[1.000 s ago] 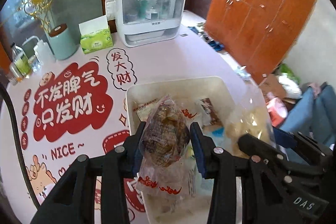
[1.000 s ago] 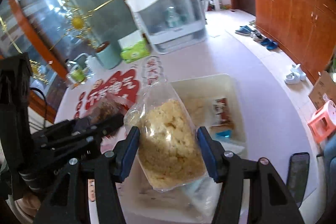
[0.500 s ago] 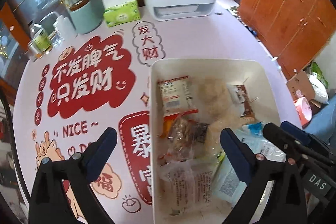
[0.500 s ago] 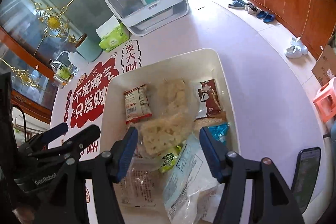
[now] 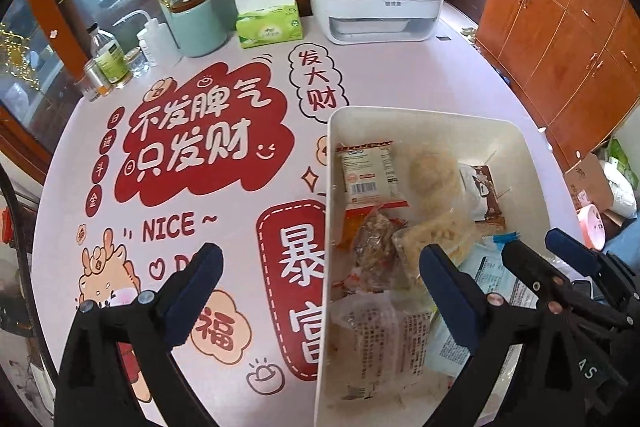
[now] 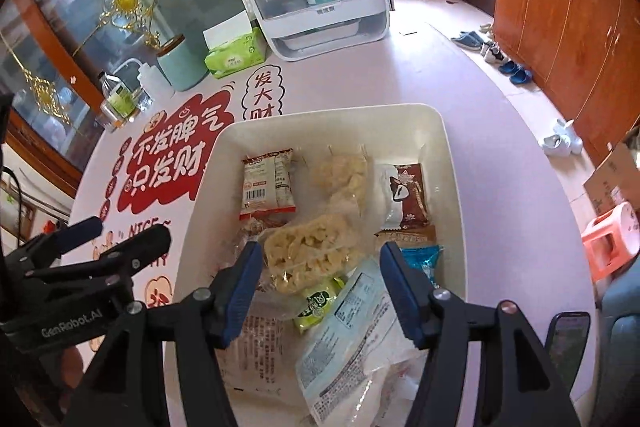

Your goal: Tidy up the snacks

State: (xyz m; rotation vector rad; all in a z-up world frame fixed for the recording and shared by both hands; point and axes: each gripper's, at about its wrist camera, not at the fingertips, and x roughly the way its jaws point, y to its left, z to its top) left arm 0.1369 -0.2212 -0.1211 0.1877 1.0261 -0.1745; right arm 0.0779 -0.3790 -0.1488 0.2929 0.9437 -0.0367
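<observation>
Just ahead of the right gripper, jaws wide and empty, the clear bag of pale puffed snacks lies at twelve o'clock inside the white bin, long axis running nine to three. The left gripper, equally wide and empty, straddles the bin's left wall with the dark snack bag at one o'clock. A second ago both bags were clamped in the jaws; now they rest dropped in the bin.

Orange-brown wooden cabinets line the right wall above a pale tiled floor; a glass-fronted cabinet stands behind the table.
</observation>
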